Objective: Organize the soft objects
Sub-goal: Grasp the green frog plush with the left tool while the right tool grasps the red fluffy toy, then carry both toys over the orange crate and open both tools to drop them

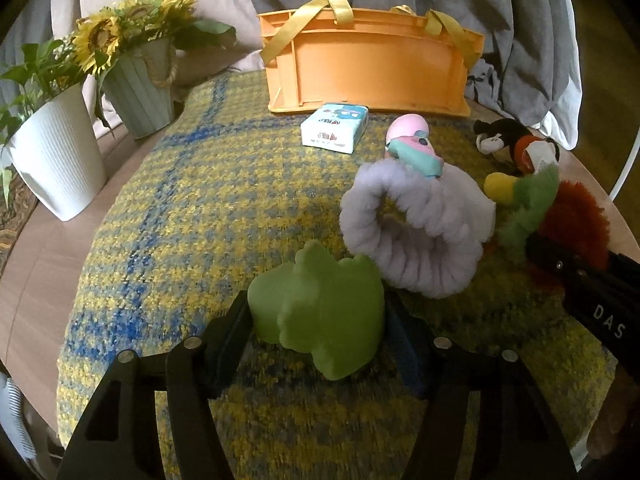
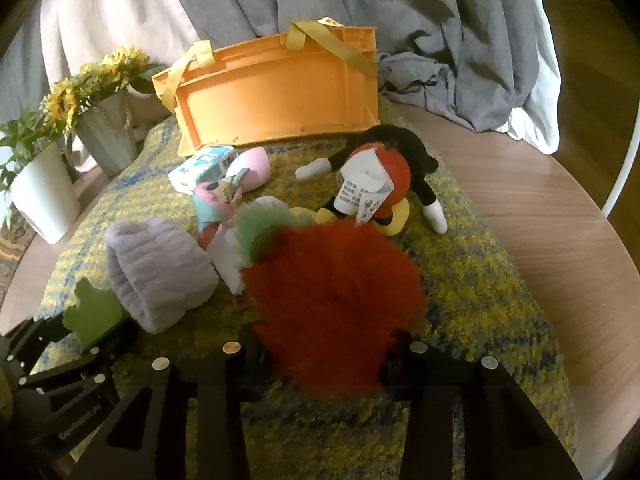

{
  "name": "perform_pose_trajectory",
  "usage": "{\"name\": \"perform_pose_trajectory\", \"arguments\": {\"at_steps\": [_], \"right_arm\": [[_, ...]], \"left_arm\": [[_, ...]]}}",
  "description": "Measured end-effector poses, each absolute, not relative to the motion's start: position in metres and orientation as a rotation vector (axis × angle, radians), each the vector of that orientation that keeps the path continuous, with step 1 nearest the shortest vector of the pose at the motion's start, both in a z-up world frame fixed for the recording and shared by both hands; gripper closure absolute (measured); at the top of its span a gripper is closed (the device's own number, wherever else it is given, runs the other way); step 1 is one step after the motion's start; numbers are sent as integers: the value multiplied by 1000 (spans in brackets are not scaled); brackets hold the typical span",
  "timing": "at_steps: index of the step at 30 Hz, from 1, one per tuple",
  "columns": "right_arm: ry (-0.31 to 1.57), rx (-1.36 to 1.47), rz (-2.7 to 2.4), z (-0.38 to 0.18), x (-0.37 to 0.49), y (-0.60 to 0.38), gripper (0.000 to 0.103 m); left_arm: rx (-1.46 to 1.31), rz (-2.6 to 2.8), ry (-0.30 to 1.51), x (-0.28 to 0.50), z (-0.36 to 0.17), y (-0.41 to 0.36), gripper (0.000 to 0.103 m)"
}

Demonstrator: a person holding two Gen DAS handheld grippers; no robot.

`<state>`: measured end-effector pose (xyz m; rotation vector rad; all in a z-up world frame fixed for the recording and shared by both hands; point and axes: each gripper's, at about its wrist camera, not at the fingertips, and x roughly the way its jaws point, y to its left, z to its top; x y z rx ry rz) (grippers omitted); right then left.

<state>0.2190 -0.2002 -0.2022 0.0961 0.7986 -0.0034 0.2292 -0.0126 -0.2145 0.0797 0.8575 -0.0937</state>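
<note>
My left gripper point(image 1: 316, 320) is shut on a green squishy toy point(image 1: 320, 316) just above the yellow-blue mat; it also shows in the right wrist view point(image 2: 96, 316). My right gripper point(image 2: 320, 352) is shut on a red fluffy plush point(image 2: 332, 300) with a green tuft point(image 2: 268, 220), also seen in the left wrist view point(image 1: 576, 216). A lilac fuzzy band point(image 1: 412, 232) lies between them. A pink-teal plush point(image 1: 412, 144), a tissue pack point(image 1: 334, 130) and a black mouse doll point(image 2: 384, 172) lie before the orange basket point(image 1: 372, 64).
A white plant pot point(image 1: 56, 160) and a green sunflower pot point(image 1: 140, 88) stand at the left edge of the round wooden table point(image 2: 560, 220). Grey and white cloth point(image 2: 460, 40) hangs behind the basket.
</note>
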Motion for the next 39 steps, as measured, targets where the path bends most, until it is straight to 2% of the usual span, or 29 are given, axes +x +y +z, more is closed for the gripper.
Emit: {"name": "perform_pose_trajectory", "arguments": {"at_steps": [19, 27, 39], "right_arm": [[663, 118, 23, -127, 196, -183, 63], [613, 134, -9, -92, 198, -168, 63], [523, 160, -80, -56, 216, -142, 63]], "left_arm": [[59, -166, 727, 221, -135, 0, 40], [73, -240, 648, 238, -91, 15, 40], [84, -335, 592, 273, -63, 34, 40]]}}
